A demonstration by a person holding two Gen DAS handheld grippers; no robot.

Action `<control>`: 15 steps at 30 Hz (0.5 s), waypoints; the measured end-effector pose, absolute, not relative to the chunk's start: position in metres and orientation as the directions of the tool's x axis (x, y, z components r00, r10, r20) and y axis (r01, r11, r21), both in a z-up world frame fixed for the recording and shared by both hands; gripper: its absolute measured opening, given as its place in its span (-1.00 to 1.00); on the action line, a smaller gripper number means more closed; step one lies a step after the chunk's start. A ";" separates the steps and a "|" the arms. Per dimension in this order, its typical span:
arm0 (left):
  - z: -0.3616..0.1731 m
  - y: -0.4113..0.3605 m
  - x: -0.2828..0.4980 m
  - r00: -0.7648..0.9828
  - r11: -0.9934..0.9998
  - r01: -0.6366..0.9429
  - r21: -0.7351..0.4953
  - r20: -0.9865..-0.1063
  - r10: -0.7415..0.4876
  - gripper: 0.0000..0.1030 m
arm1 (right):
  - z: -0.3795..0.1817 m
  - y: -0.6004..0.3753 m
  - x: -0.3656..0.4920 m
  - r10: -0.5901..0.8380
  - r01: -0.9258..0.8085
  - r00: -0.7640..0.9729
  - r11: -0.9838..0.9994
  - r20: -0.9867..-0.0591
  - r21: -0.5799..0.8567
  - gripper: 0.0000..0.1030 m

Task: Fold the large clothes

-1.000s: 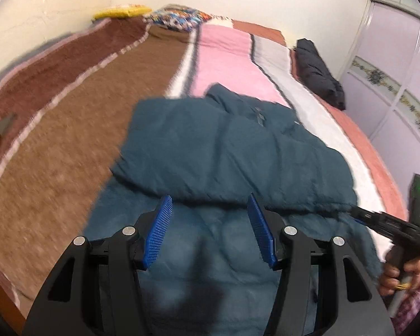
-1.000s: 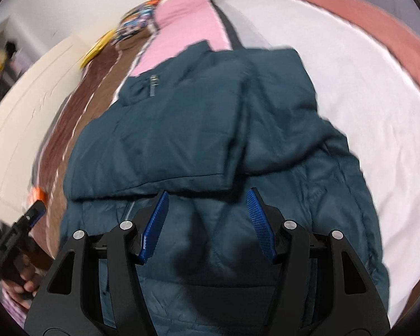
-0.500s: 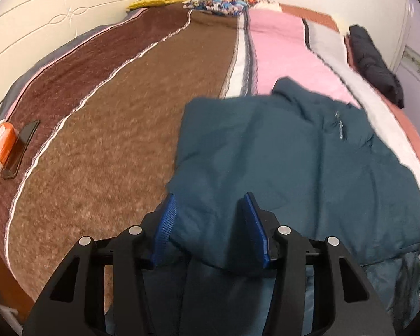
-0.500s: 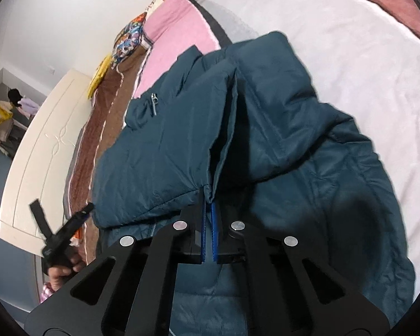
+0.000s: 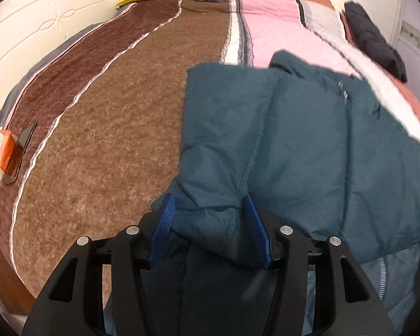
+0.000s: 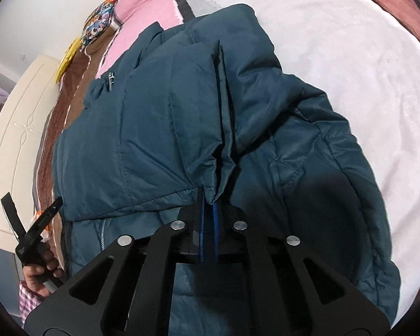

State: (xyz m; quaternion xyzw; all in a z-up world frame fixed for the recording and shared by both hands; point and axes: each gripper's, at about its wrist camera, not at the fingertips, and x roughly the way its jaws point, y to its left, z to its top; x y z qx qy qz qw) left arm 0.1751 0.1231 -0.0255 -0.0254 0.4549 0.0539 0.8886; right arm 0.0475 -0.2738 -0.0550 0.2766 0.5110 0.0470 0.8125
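On the far left of the bed point(image 5: 103, 117), an orange pack point(image 5: 0, 151) and a dark phone point(image 5: 21, 151) lie side by side, well apart from the work and out of the way of the fold. Nearer the middle, the teal jacket point(image 5: 294, 128) lies across the brown, pink and white blanket, its upper half laid over the lower. The left gripper point(image 5: 210, 224) has its blue pads spread, with the corner of the folded layer sitting between them; whether they touch the cloth I cannot tell, though it looks placed to take that corner. Further right, in the right wrist view, the right gripper point(image 6: 207, 224) has its pads pressed nearly together, pinching the edge of the folded layer where two panels meet, so the puffy cloth bunches into creases just ahead of them. Holding both near corners would let the layer be lifted evenly, which suits a thick, slippery jacket that tends to spring open. At the far right edge of the bed, a black garment point(image 5: 375, 36) lies apart.
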 end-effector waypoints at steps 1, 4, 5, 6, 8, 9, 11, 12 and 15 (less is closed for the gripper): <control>-0.019 0.128 0.169 0.590 0.992 -0.122 -0.027 -0.806 0.051 0.01 | -0.051 -0.274 0.045 0.357 0.199 0.477 0.846 -0.803 0.494 -0.75; -0.002 0.139 0.146 0.610 0.991 -0.110 -0.073 -0.792 0.009 0.06 | -0.035 -0.278 0.032 0.342 0.157 0.500 0.868 -0.796 0.471 -0.65; 0.002 0.141 0.138 0.611 0.992 -0.104 -0.071 -0.791 0.007 0.08 | -0.031 -0.282 0.025 0.338 0.139 0.505 0.876 -0.794 0.461 -0.62; 0.005 0.145 0.130 0.611 0.993 -0.097 -0.069 -0.792 0.005 0.09 | -0.028 -0.283 0.020 0.336 0.128 0.506 0.881 -0.794 0.455 -0.60; 0.011 0.154 0.107 0.600 0.995 -0.081 -0.056 -0.800 0.004 0.15 | -0.021 -0.291 0.003 0.323 0.108 0.504 0.897 -0.801 0.429 -0.56; 0.013 0.158 0.095 0.595 0.996 -0.076 -0.048 -0.804 0.006 0.17 | -0.019 -0.293 -0.002 0.315 0.104 0.502 0.903 -0.806 0.417 -0.52; 0.016 0.167 0.076 0.590 0.996 -0.074 -0.045 -0.808 0.008 0.21 | -0.015 -0.300 -0.021 0.299 0.095 0.489 0.916 -0.819 0.391 -0.42; 0.018 0.173 0.062 0.585 0.996 -0.081 -0.049 -0.811 0.008 0.21 | -0.014 -0.303 -0.031 0.295 0.091 0.480 0.920 -0.826 0.382 -0.40; 0.019 0.186 0.034 0.563 0.991 -0.105 -0.086 -0.826 -0.012 0.25 | -0.013 -0.312 -0.056 0.283 0.089 0.450 0.930 -0.847 0.358 -0.29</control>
